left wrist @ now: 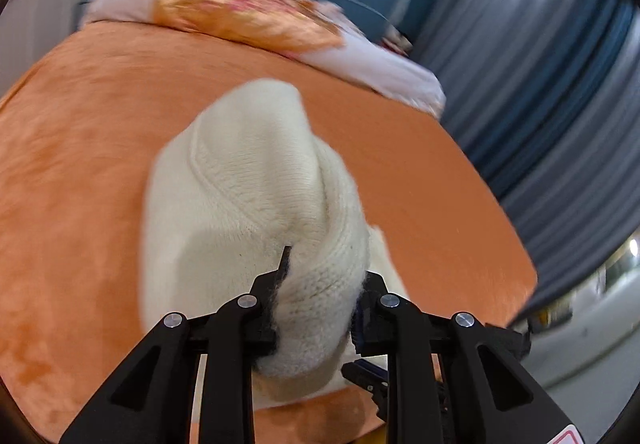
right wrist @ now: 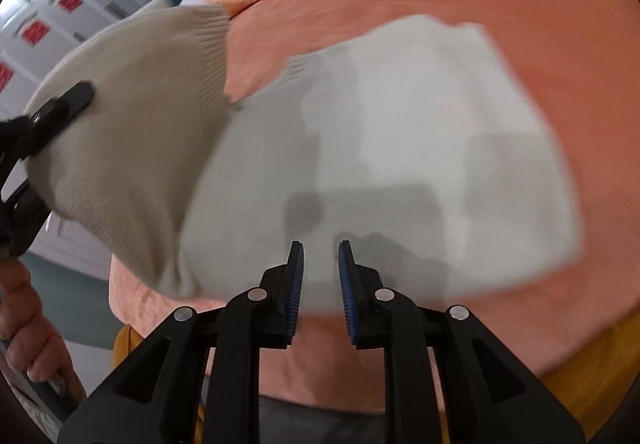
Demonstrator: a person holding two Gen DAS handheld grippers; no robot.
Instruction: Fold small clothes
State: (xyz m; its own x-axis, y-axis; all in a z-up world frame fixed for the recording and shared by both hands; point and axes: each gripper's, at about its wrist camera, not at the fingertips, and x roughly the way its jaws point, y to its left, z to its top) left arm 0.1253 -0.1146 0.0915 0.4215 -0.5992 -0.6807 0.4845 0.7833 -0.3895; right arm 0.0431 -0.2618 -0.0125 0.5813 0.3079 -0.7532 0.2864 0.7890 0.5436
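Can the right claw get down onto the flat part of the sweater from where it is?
Probably yes. The right claw hangs open right above the sweater body with nothing between. The left claw holds the sleeve up off to the side.

Cream knit sweater (right wrist: 380,148) flat on the bed (one ribbed-cuff sleeve (right wrist: 132,148) lifted)
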